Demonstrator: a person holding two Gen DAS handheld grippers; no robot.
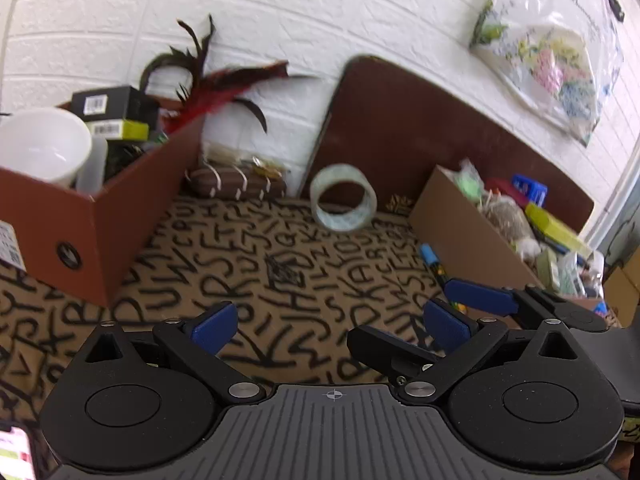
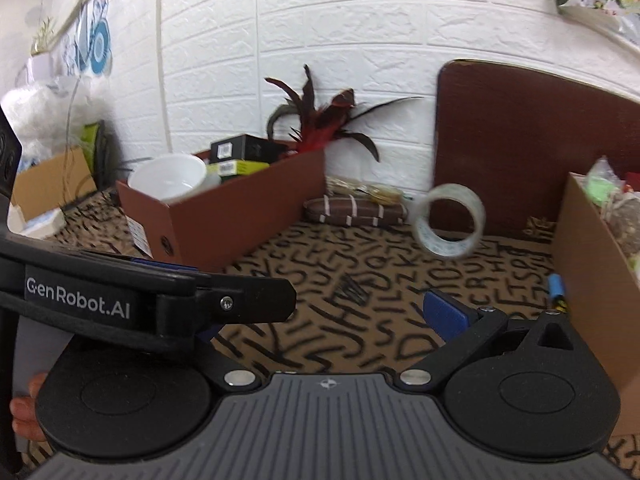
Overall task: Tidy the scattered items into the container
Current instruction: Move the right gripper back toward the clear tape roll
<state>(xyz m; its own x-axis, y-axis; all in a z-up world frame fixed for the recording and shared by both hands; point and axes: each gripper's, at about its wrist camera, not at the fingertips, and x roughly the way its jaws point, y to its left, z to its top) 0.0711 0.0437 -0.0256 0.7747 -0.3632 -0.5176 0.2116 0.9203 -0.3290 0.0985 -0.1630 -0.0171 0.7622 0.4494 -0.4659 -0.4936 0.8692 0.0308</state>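
Observation:
A clear tape roll (image 1: 344, 197) stands on edge on the letter-patterned cloth (image 1: 256, 264) by the brown board; it also shows in the right wrist view (image 2: 450, 222). A brown striped pouch (image 1: 236, 184) lies by the wall, also in the right wrist view (image 2: 354, 211). A blue pen-like item (image 1: 430, 258) lies beside the tan box (image 1: 468, 236). The brown box (image 1: 100, 216) holds a white bowl (image 1: 40, 146) and dark packages. My left gripper (image 1: 332, 326) is open and empty above the cloth. My right gripper (image 2: 328, 320) is open and empty; the left gripper's body (image 2: 160, 304) hides its left finger.
A brown board (image 1: 420, 128) leans on the white brick wall. Red and black feathers (image 1: 216, 92) rise behind the brown box. The tan box is full of assorted items. A floral plastic bag (image 1: 552, 48) hangs at upper right. A phone (image 1: 14, 454) lies at lower left.

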